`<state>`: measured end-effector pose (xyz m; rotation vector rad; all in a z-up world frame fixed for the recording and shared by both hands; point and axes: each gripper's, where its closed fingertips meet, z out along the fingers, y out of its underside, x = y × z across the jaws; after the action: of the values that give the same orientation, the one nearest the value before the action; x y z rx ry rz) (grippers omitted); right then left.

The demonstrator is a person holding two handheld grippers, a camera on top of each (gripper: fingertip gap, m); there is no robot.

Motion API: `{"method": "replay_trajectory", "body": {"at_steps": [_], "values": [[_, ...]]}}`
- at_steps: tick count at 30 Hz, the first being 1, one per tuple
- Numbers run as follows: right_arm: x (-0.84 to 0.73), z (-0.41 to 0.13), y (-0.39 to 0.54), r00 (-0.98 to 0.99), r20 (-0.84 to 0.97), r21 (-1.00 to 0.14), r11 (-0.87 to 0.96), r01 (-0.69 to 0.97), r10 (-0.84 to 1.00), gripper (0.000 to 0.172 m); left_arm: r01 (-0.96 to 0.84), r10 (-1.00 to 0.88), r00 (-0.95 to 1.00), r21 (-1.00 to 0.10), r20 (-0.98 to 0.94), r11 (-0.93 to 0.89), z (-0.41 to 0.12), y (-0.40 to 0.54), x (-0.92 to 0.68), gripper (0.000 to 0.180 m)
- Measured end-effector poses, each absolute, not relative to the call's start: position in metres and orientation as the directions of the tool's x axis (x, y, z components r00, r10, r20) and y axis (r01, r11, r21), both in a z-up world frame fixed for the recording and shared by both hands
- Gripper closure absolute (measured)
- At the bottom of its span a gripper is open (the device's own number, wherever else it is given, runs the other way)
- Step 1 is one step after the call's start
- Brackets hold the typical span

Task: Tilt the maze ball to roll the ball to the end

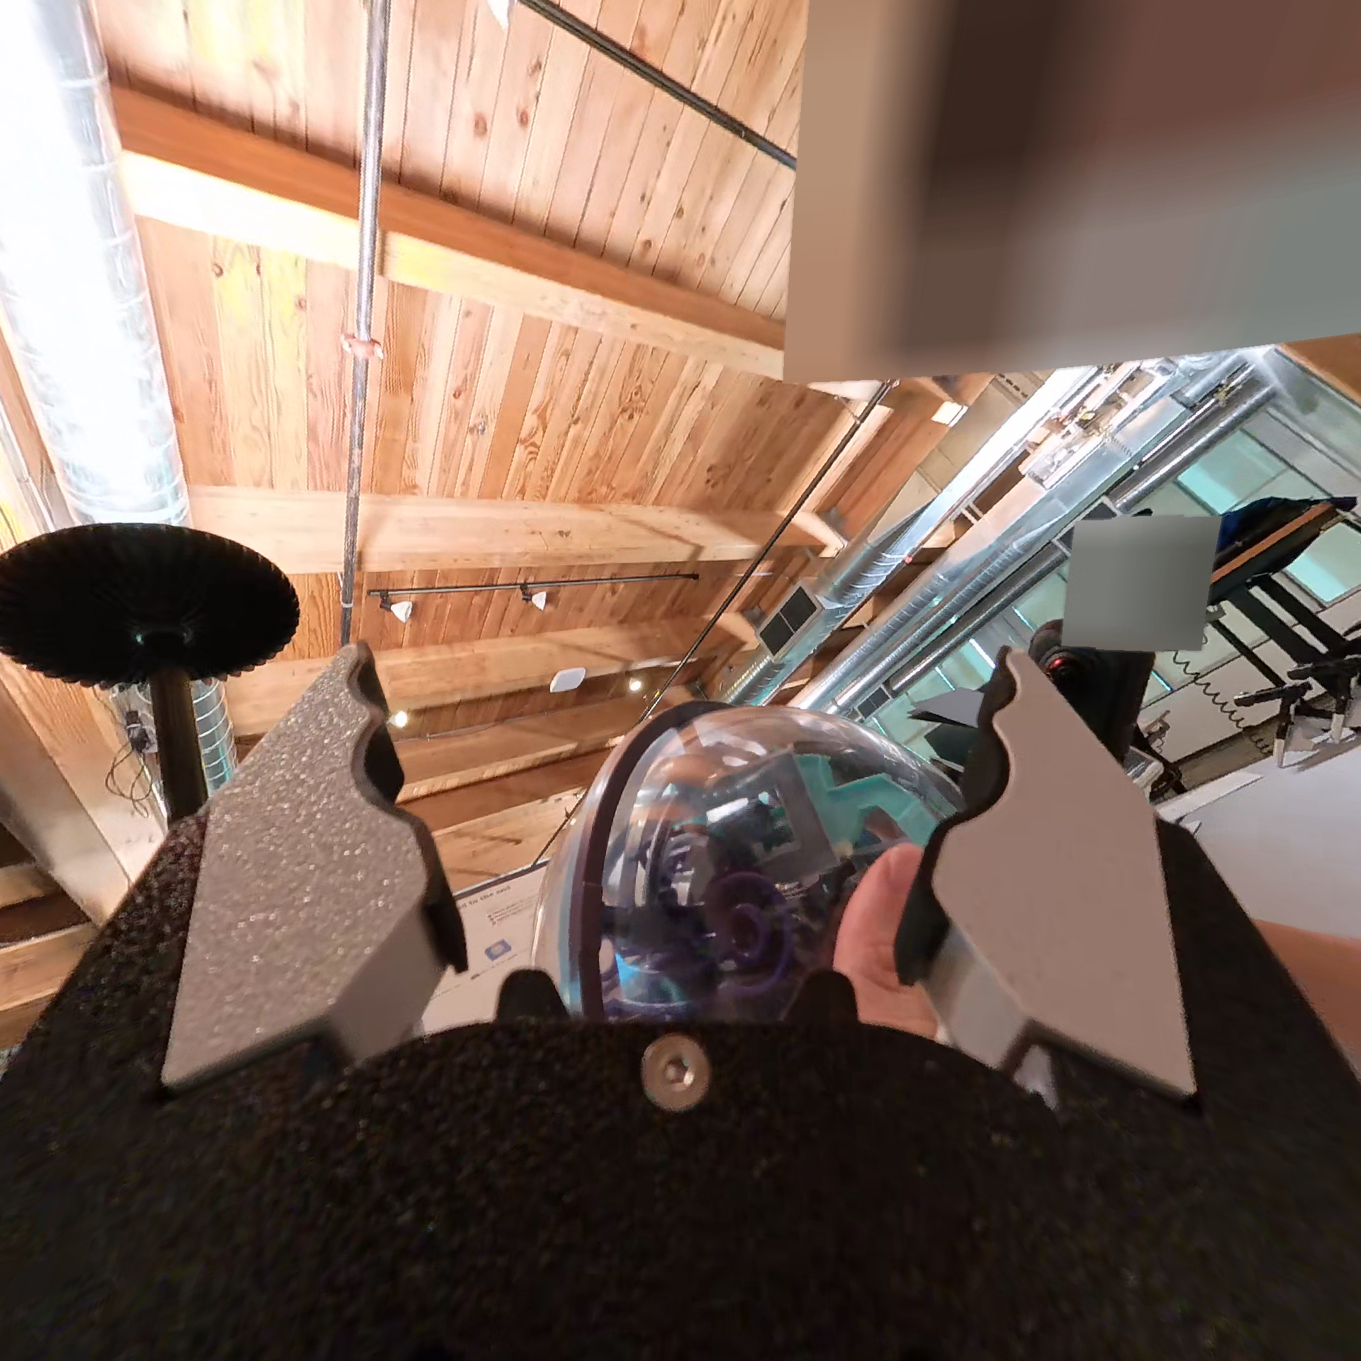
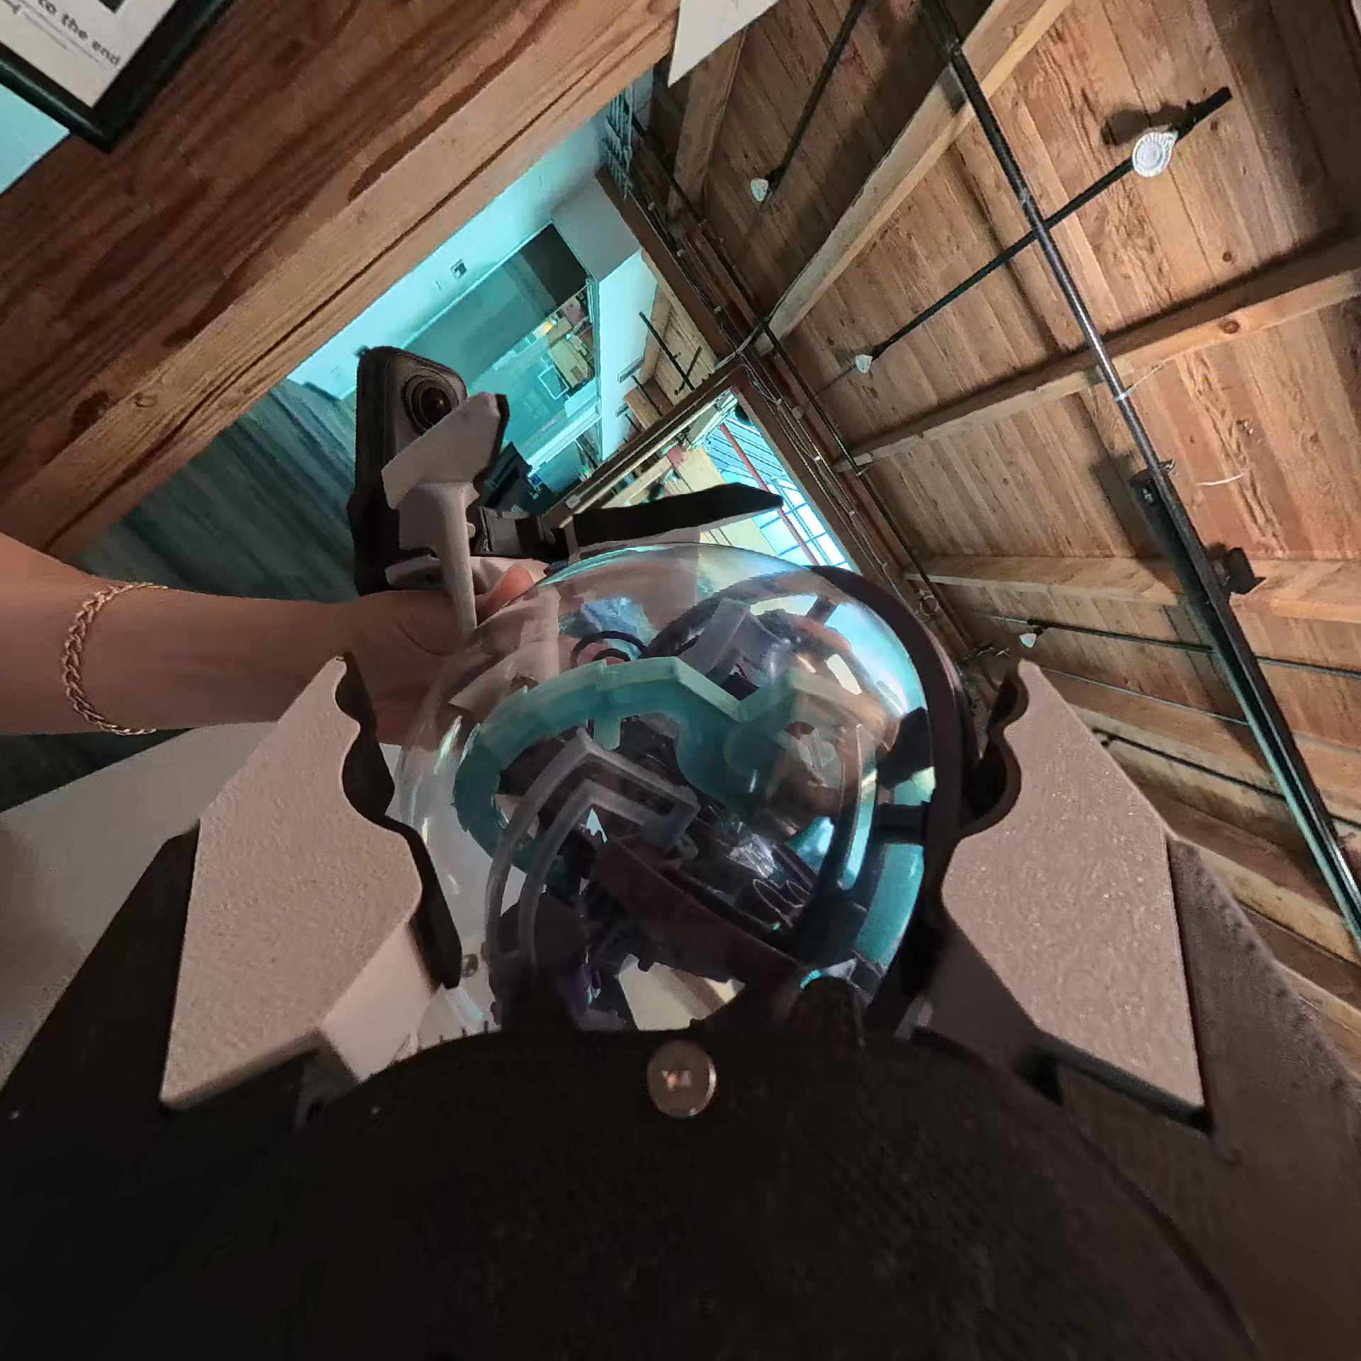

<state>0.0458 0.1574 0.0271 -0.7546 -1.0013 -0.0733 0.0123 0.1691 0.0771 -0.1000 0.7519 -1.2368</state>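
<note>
Gripping clear maze ball [image 2: 663, 773], teal tracks | right claw [image 2: 681, 729] wide, seemingly pressing

Above me: plank ceiling [image 1: 560, 243] on timber beams [image 1: 508, 526], silver duct [image 1: 81, 294], black track spotlights [image 1: 534, 595] lit, glazed partition [image 1: 1208, 479] at right.

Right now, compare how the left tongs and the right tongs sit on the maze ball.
The right tongs straddle the maze ball centred, with both pads against its shell. In the left tongs the ball sits off toward the right finger, leaving clear space beside the left finger. The ball fills the right tongs' span and only part of the left tongs'. Both are spread wide and point up at the wooden ceiling.
</note>
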Motion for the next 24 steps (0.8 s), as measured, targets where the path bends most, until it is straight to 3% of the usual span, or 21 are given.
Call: {"method": "replay_trajectory", "body": {"at_steps": [4, 6, 7, 9, 12, 17, 24], "values": [[0.044, 0.031, 0.154, 0.575, 0.753, -0.579, 0.739, 0.345, 0.322, 0.014, 0.778, -0.867, 0.152, -0.484, -0.474, 0.401, 0.08, 0.16, 0.012, 0.031], [0.067, 0.011, 0.195, 0.684, 0.492, -0.828, 0.532, 0.177, 0.539, 0.014, 0.588, -0.899, 0.197, -0.687, -0.391, 0.427, 0.064, 0.191, 0.044, 0.024], [0.077, -0.004, 0.214, 0.707, 0.319, -0.917, 0.394, 0.062, 0.631, 0.014, 0.491, -0.941, 0.176, -0.803, -0.289, 0.339, 0.049, 0.216, 0.063, 0.024], [0.084, -0.016, 0.223, 0.689, 0.2, -0.951, 0.306, -0.034, 0.697, 0.014, 0.341, -0.993, 0.073, -0.934, -0.088, 0.108, 0.022, 0.246, 0.085, 0.024], [0.083, -0.025, 0.229, 0.704, 0.183, -0.972, 0.236, 0.023, 0.686, 0.014, 0.308, -1.0, 0.016, -0.951, 0.004, 0.001, 0.015, 0.254, 0.089, 0.024], [0.093, -0.033, 0.24, 0.71, 0.053, -0.984, 0.157, -0.082, 0.702, 0.014, 0.263, -0.999, 0.031, -0.965, 0.026, -0.017, 0.0, 0.262, 0.1, 0.024], [0.089, -0.035, 0.243, 0.713, 0.064, -0.982, 0.173, -0.081, 0.698, 0.014, 0.274, -0.999, 0.052, -0.962, 0.016, -0.001, 0.003, 0.267, 0.094, 0.024]]}}
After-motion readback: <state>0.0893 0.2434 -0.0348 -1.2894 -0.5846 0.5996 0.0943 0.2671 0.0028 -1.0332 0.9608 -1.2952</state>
